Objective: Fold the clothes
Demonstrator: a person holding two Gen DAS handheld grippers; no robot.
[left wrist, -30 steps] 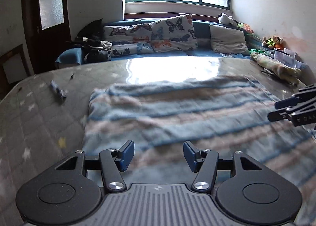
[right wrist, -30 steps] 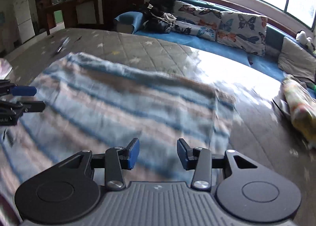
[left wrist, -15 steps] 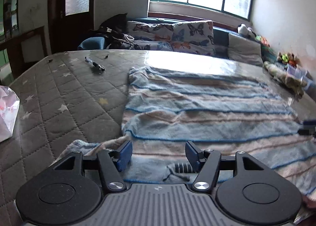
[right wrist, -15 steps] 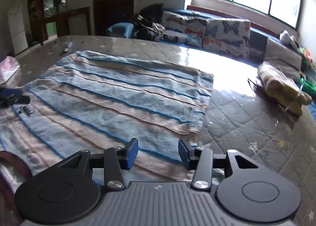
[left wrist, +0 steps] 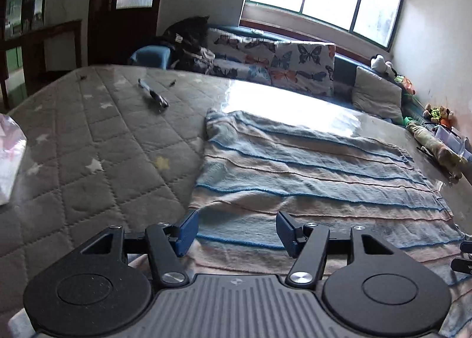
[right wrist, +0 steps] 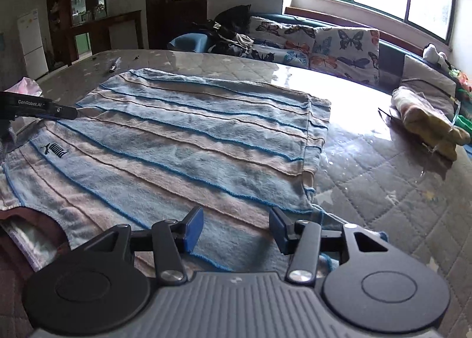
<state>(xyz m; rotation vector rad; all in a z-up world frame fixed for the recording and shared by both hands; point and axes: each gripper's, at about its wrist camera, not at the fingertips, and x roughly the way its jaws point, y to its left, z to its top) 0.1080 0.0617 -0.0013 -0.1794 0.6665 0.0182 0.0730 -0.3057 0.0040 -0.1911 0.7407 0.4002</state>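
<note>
A blue and beige striped garment [left wrist: 309, 178] lies spread flat on the quilted grey mattress [left wrist: 103, 149]; in the right wrist view [right wrist: 183, 146] it shows a small dark logo near its left side. My left gripper [left wrist: 236, 230] is open and empty, low over the garment's near left edge. My right gripper [right wrist: 236, 228] is open and empty, low over the garment's near right corner. The left gripper also shows at the left edge of the right wrist view [right wrist: 44, 109].
A pen [left wrist: 153, 96] lies on the mattress at the far left. A rolled yellowish cloth [right wrist: 427, 122] lies at the right. A pink-white bag [left wrist: 8, 158] sits at the left edge. Butterfly cushions [left wrist: 280, 63] line the sofa behind.
Both grippers have pulled back toward the near edge of the garment and stayed open. The garment now lies flat and still.
</note>
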